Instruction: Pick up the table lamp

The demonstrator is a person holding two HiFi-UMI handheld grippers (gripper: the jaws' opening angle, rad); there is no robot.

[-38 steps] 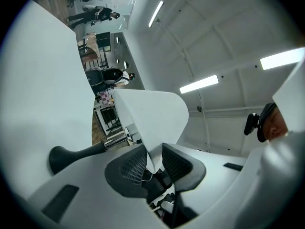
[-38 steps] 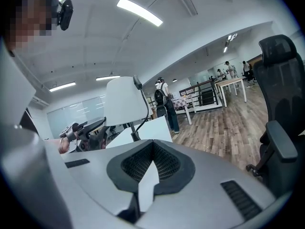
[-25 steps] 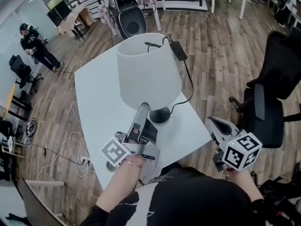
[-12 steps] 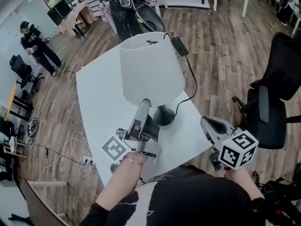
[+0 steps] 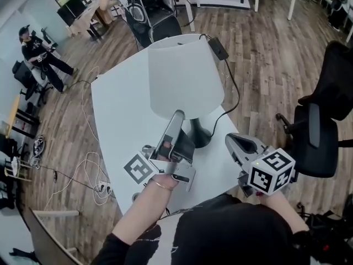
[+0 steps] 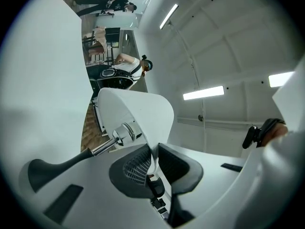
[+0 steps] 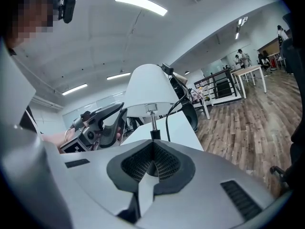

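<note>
White table lamp (image 5: 185,76) | shade (image 6: 138,113) pinched in left hand-held gripper (image 6: 153,152), just closed | right hand-held gripper (image 7: 152,149) closed

Lamp (image 5: 186,76) on the worktop (image 5: 121,104), close before me.
It stands toward the near right corner. Its cord (image 5: 237,98) runs back past the right side to an adapter (image 5: 217,47) at the far edge. My left fingers (image 5: 171,132), just closing, have the shade's (image 6: 138,113) near rim between them. My right fingers (image 5: 241,144) sit right of the base (image 5: 199,138), apart from it. A chair (image 5: 325,120) stands farther right, on the floor.
</note>
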